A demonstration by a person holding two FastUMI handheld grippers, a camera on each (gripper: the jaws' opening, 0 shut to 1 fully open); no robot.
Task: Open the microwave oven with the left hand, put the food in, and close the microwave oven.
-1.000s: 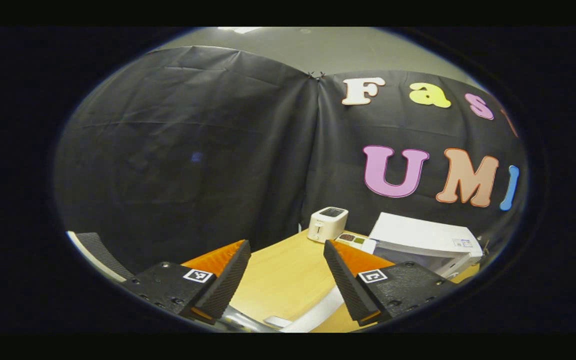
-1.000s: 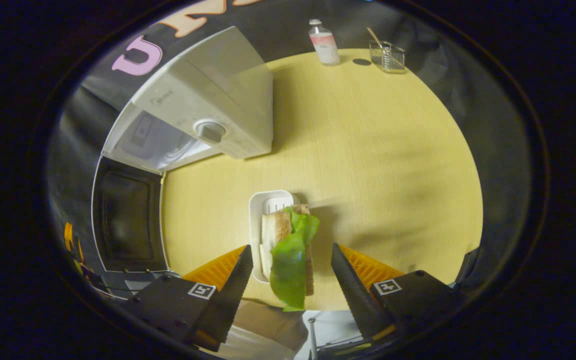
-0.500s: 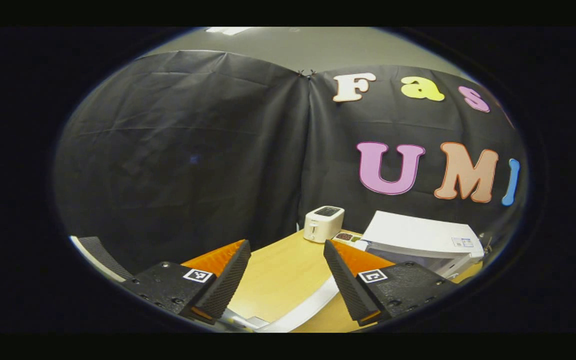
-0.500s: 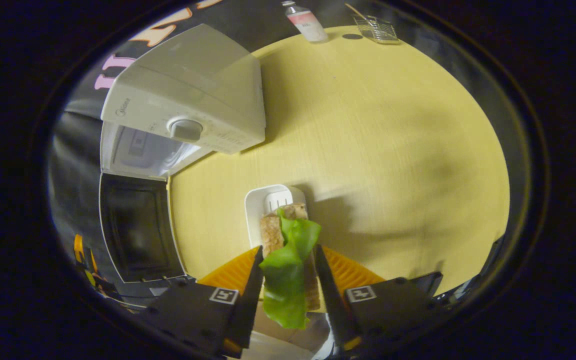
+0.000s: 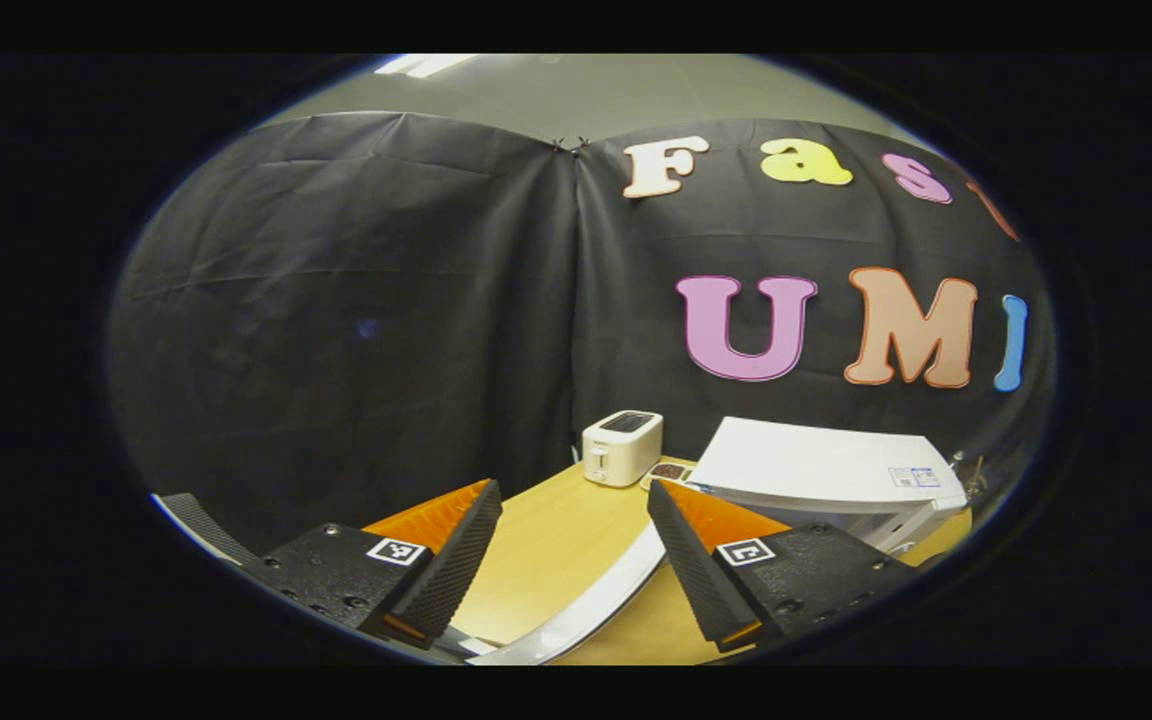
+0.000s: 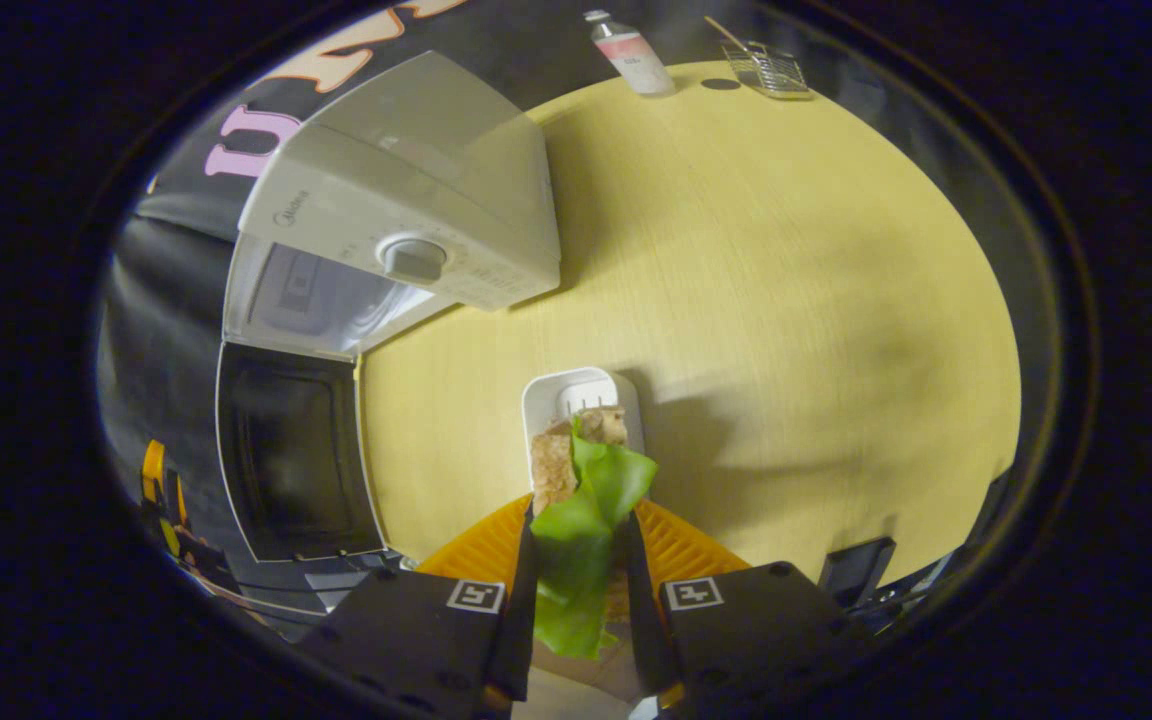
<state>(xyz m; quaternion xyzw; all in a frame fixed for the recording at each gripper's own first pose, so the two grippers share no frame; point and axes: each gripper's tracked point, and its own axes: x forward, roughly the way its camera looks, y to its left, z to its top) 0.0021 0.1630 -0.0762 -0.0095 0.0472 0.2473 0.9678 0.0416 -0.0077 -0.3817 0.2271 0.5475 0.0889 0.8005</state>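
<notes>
Left of and beyond right gripper [image 6: 576, 610], clamped on sandwich [image 6: 576, 500]: open microwave [image 6: 301, 300]. Left gripper [image 5: 576, 560] spread, empty.

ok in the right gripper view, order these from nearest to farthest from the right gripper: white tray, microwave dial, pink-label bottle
1. White tray: just ahead of the right gripper, under the sandwich it grips.
2. Microwave dial: up and left, on the microwave front.
3. Pink-label bottle: at the table's far edge.
</notes>
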